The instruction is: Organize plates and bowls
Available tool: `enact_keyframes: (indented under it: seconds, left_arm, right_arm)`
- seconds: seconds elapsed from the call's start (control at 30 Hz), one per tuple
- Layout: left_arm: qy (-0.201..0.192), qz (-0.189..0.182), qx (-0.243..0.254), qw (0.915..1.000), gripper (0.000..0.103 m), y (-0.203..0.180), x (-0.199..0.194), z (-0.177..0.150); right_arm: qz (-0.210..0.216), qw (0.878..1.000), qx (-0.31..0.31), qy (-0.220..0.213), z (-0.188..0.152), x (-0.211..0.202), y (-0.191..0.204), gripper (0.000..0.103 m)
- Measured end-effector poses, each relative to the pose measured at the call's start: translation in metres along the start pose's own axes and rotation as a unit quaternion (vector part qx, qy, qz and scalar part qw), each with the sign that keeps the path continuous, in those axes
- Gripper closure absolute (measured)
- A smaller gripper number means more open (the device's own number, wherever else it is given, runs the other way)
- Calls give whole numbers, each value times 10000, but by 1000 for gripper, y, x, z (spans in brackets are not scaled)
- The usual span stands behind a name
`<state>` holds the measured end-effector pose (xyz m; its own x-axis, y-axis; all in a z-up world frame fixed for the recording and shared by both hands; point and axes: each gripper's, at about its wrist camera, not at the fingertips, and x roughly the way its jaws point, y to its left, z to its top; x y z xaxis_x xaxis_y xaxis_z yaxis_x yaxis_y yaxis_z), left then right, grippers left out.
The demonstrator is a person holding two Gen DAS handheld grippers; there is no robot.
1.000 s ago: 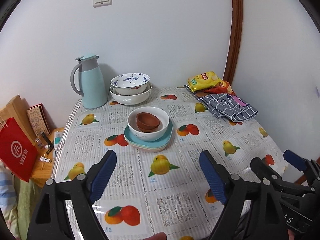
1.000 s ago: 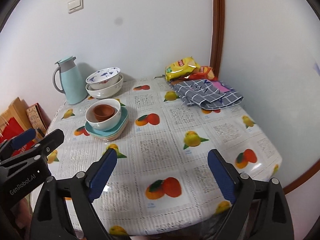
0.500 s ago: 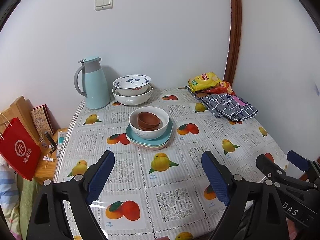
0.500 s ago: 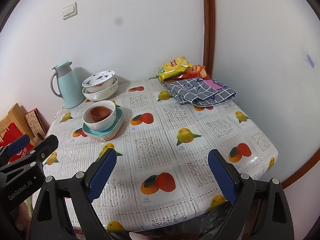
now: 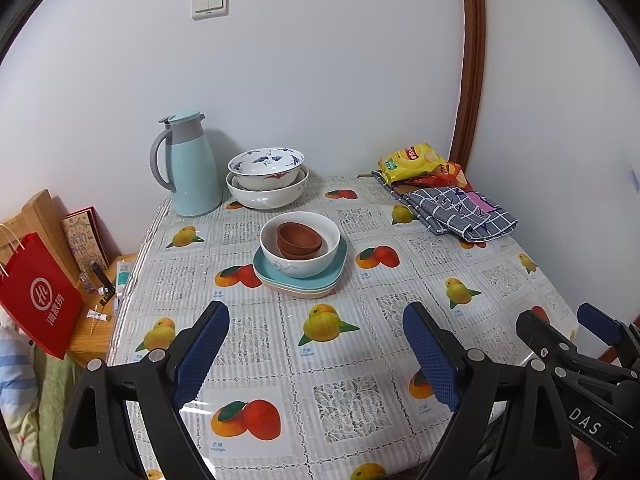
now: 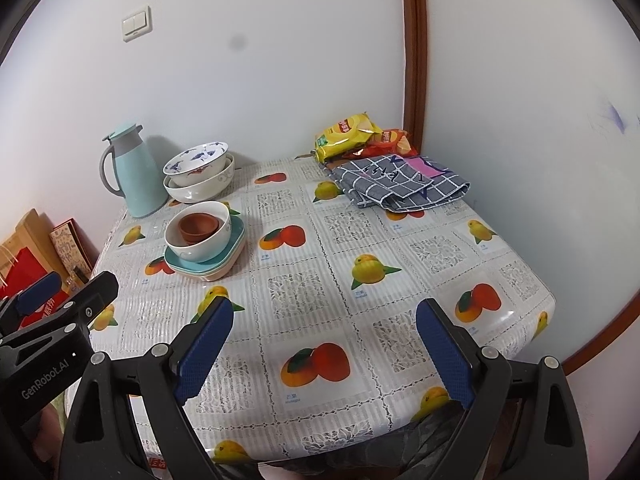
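Note:
A stack of teal and pink plates (image 5: pixel 338 268) (image 6: pixel 236 246) sits mid-table. A white bowl (image 5: pixel 304 266) (image 6: pixel 208 250) stands on it with small brown bowls (image 5: pixel 298 240) (image 6: pixel 198 229) nested inside. Behind, a blue-patterned bowl (image 5: pixel 266 160) (image 6: pixel 196 158) sits in a larger white bowl (image 5: pixel 268 198) (image 6: pixel 200 191). My left gripper (image 5: pixel 316 348) (image 6: pixel 60 292) is open and empty above the table's near edge. My right gripper (image 6: pixel 324 344) (image 5: pixel 560 328) is open and empty, to the right of the left one.
A light blue thermos jug (image 5: pixel 188 170) (image 6: pixel 134 174) stands at the back left. Snack bags (image 5: pixel 416 162) (image 6: pixel 352 136) and a folded checked cloth (image 5: pixel 460 212) (image 6: pixel 400 182) lie at the back right. A red paper bag (image 5: pixel 38 300) and a side table (image 5: pixel 100 320) are left of the table.
Both grippers have pulled back and risen away from the dishes, so the table looks smaller and more of its near edge shows. Nothing on the table moved.

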<state>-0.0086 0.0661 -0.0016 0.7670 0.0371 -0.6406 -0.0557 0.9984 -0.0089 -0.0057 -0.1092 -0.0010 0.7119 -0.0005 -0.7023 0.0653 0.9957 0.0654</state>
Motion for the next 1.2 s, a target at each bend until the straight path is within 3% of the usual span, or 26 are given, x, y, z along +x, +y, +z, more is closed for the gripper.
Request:
enact_keyframes:
  seconds: [1.2]
  left_arm:
    - [-56,10,-97,9999,14,2,-1,0]
  right_arm:
    - [3,10000,-40,-2,0,-1,6,11]
